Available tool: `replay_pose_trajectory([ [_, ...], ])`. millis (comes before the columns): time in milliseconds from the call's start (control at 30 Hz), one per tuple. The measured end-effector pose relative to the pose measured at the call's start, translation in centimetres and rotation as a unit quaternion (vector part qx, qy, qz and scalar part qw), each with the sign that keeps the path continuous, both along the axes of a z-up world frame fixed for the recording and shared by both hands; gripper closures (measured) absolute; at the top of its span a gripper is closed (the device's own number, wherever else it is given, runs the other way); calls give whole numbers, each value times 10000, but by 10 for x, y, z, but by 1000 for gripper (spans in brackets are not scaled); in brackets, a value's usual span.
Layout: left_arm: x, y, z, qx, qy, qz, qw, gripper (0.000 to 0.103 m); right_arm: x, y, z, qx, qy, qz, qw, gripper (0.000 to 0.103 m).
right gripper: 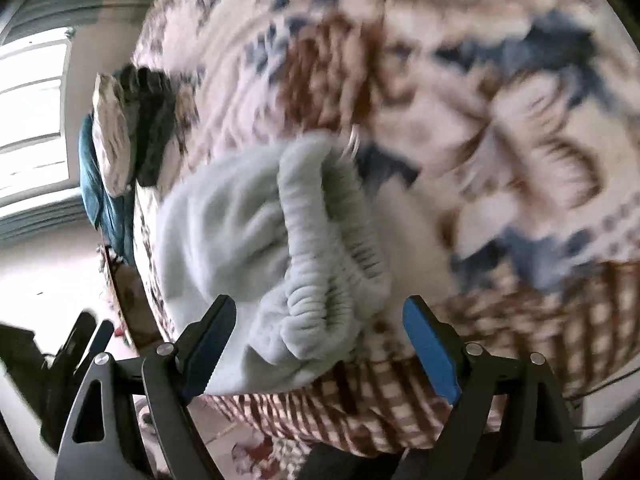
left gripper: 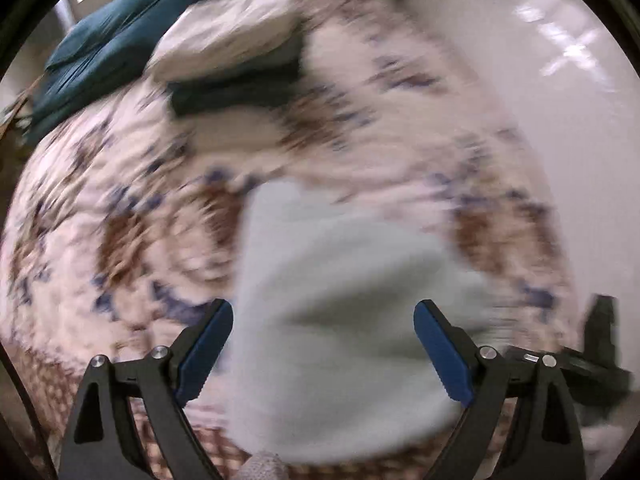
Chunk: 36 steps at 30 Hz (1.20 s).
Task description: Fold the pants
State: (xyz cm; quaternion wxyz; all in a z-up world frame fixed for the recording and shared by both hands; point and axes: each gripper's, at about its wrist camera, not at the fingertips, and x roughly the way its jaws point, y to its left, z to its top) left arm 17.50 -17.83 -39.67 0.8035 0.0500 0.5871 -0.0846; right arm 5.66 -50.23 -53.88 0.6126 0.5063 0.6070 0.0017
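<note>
Pale blue pants (left gripper: 332,272) lie bunched on a floral bedspread (left gripper: 140,200). In the blurred left wrist view my left gripper (left gripper: 324,312) hangs over them, pointing steeply down. It is open, with the cloth lying between its blue pads (left gripper: 208,348) untouched. In the right wrist view the gathered elastic waistband (right gripper: 320,216) of the pants (right gripper: 224,220) faces my right gripper (right gripper: 320,306). That gripper is open too, its jaws wide on either side of the waistband and not pressing it.
A stack of folded clothes (left gripper: 236,60), white on dark, sits farther up the bed beside teal bedding (left gripper: 108,40). The stack (right gripper: 132,132) also shows in the right wrist view. The bed's checked edge (right gripper: 520,340) is close below. Pale floor (left gripper: 560,80) lies beyond the bed.
</note>
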Motion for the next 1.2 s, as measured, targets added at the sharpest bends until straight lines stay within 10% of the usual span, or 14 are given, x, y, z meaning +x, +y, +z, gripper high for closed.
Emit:
replay_pose_trajectory([
  [67, 13, 16, -34, 156, 293, 192, 9993, 11, 4, 13, -20, 326, 115, -48, 9994, 19],
  [167, 11, 27, -81, 34, 1011, 231, 9946, 11, 4, 19, -7, -204, 89, 34, 9997, 64],
  [267, -5, 27, -98, -196, 1132, 45, 9934, 4, -9, 0, 13, -551, -83, -236, 9982, 71],
  [367, -17, 14, -102, -226, 1149, -206, 9929, 2, -17, 0, -10, -991, 465, 30, 9940, 71],
  [467, -22, 6, -98, 49, 1048, -330, 9939, 2, -11, 8, -42, -273, 830, 110, 9961, 60],
  [600, -16, 17, -66, -169, 1004, -228, 9945, 3, -11, -14, -13, -469, 655, -140, 9967, 29],
  [733, 15, 42, -34, -409, 769, 191, 9960, 3, 0, -34, 28, -769, 372, -274, 9960, 29],
  [967, 123, 49, -80, -1220, 1234, 698, 9824, 3, 101, 11, 52, -1180, -205, 1045, 9873, 29],
  [1133, 161, 38, -138, -336, 1596, 579, 9849, 3, 100, 11, 4, -2270, 840, 1241, 9623, 28],
  [1200, 165, 48, -144, -587, 1750, 708, 9803, 3, 88, -2, -10, -1751, 1024, 873, 9753, 22],
])
